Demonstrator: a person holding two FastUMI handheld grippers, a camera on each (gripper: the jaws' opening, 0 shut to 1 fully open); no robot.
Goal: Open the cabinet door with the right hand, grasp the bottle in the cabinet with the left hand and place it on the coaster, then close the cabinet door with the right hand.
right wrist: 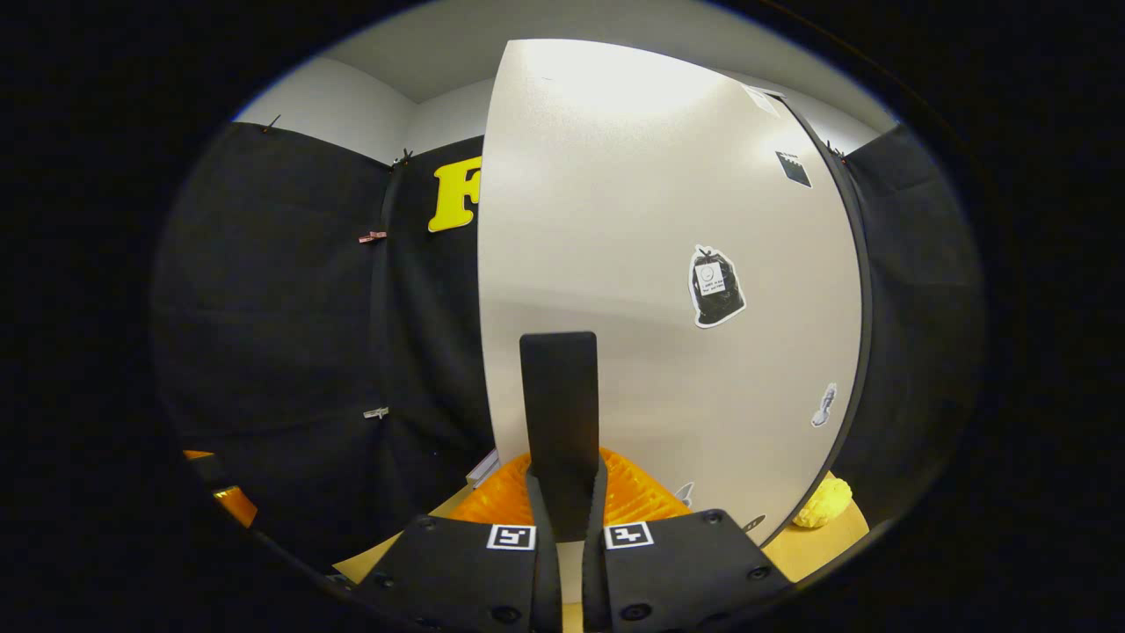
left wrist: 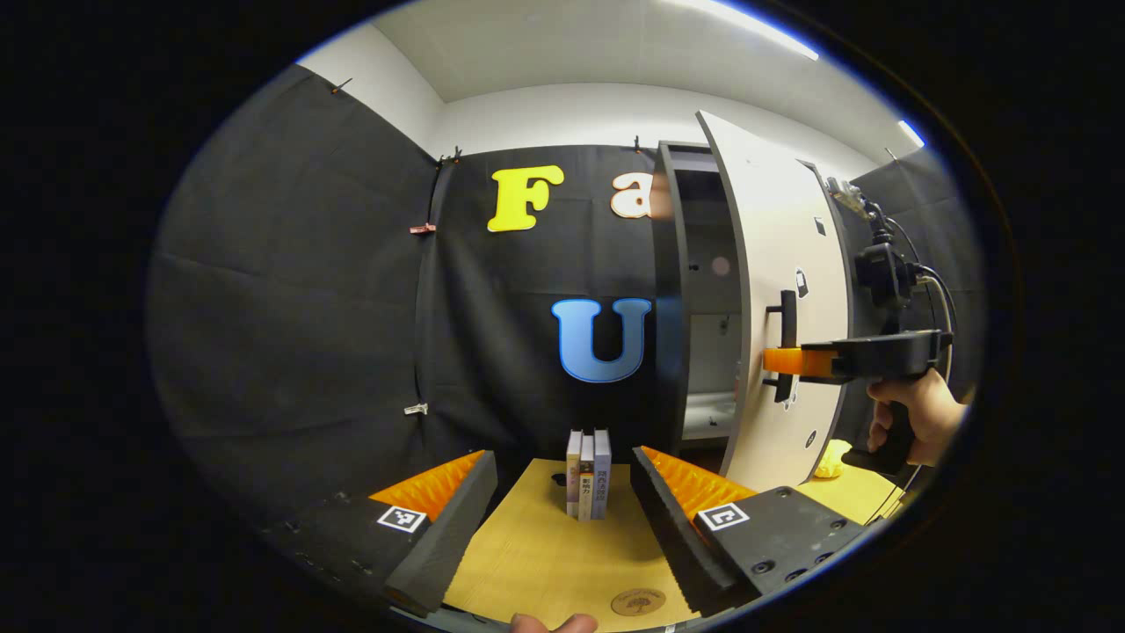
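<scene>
The bottle isn't something you can pick out yet: the gap into the cabinet (left wrist: 703, 290) shows dark shelves and a pale lower one, with nothing there clearly readable as a bottle. So its look and exact spot can't be told from here; by the task it stands somewhere inside. Expect it to be light and rigid, maybe slick-sided, so you'd likely do best taking it around the middle of the body, fingers square to it.

Your right gripper (right wrist: 562, 492) has its fingers pressed together on the door handle (right wrist: 559, 413), a dark upright bar on the pale cabinet door (right wrist: 633, 220). In the left gripper view you can see that gripper side-on at the handle, with your hand (left wrist: 914, 413) wrapped on its grip. The door stands partly swung out, stiff and flat, with small stickers on its face.

Your left gripper (left wrist: 562, 492) hangs over the wooden table (left wrist: 527, 563), fingers spread wide apart, nothing between them. Ahead stand a few upright books (left wrist: 588, 473). The round coaster (left wrist: 638, 602) lies on the table near you, just beside the right finger. Something yellow sits past the door's foot.
</scene>
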